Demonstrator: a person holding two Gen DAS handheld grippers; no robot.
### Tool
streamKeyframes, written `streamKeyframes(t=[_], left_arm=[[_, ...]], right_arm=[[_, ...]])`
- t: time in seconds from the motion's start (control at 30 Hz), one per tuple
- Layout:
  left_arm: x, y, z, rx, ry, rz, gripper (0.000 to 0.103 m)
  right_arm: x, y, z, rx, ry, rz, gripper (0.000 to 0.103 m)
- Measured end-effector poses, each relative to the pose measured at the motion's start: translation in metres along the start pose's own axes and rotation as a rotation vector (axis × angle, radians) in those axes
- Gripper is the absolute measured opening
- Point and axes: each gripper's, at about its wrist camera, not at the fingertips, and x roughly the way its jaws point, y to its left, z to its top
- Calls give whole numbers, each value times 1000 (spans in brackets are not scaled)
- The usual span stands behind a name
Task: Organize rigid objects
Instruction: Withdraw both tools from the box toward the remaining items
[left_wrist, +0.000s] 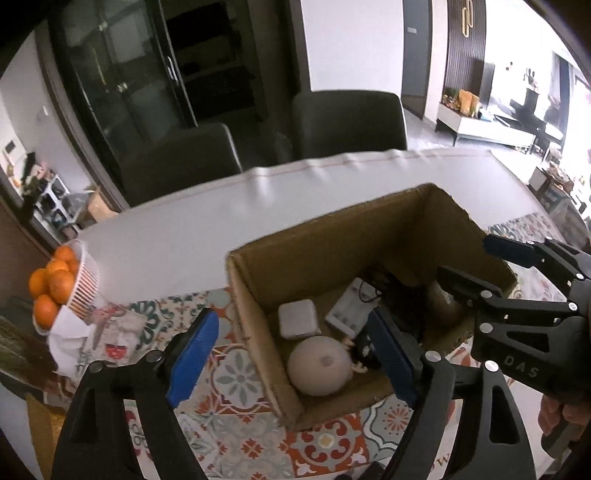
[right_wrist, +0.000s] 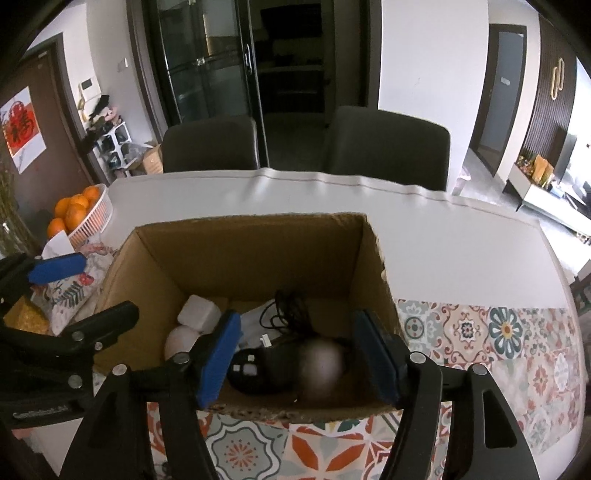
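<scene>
Two released grippers, left gripper and "DAS"-marked right gripper, hover over the cardboard box.

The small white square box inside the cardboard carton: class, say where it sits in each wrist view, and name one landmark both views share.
Left wrist view: the small white square box lies centre frame on the carton floor, just above the beige ball.
Right wrist view: it sits left of centre, above the ball.
Shared landmark: the basket of oranges at left.
</scene>
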Motion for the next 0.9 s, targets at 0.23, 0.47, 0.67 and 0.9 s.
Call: streamKeyframes(t=[0.23,0.47,0.67,0.9], left_arm=[[-24,9,-12,-15,-43,54,92],[-57,15,-32,-34,-110,93,100],[-80,16,-55,-39,-147,138,103],[-96,20,-87,-66,-140,169,103]], right_arm=[[-25,10,-5,4,-32,-58,75],[-64,26,-17,7,-102,-94,80],[-85,39,-37,2,-124,-80,83],[-92,57,-68,-12,-93,-31,83]])
